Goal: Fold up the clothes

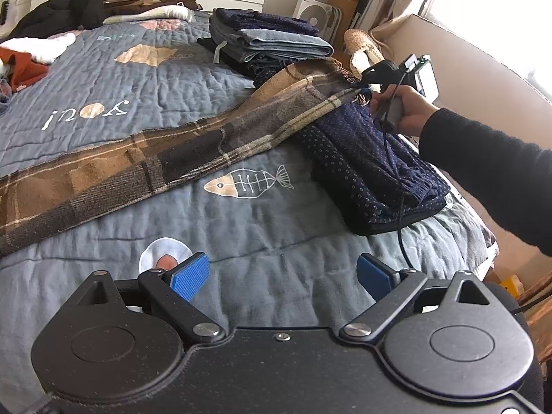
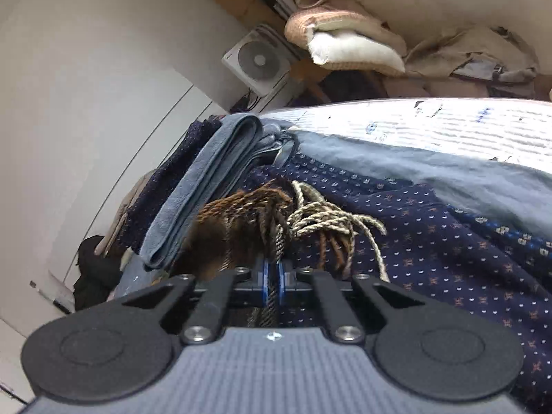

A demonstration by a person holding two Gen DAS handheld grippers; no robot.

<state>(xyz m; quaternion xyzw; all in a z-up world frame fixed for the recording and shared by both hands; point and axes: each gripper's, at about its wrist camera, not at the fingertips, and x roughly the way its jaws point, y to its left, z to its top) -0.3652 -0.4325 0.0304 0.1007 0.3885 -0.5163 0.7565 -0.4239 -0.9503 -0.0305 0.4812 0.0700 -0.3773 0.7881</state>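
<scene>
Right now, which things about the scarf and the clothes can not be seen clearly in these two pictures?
- Left wrist view: the plaid scarf is cut off at the left edge; its other end is unseen.
- Right wrist view: the right gripper hides how much fringe it pinches.
- Left wrist view: clothes near the headboard are too small to identify.

Left gripper (image 1: 281,277) hung over the grey quilt (image 1: 262,227), blue pads (image 1: 191,276) wide apart, nothing between them. A brown plaid scarf (image 1: 155,162) stretched diagonally across the bed, its far end lifted by the right gripper (image 1: 362,84), held in a hand (image 1: 405,110) with a black sleeve (image 1: 490,169). A folded navy dotted garment (image 1: 372,176) lay under that end. A folded stack (image 1: 272,38) sat behind; loose clothes (image 1: 51,24) lay at the far left.
</scene>
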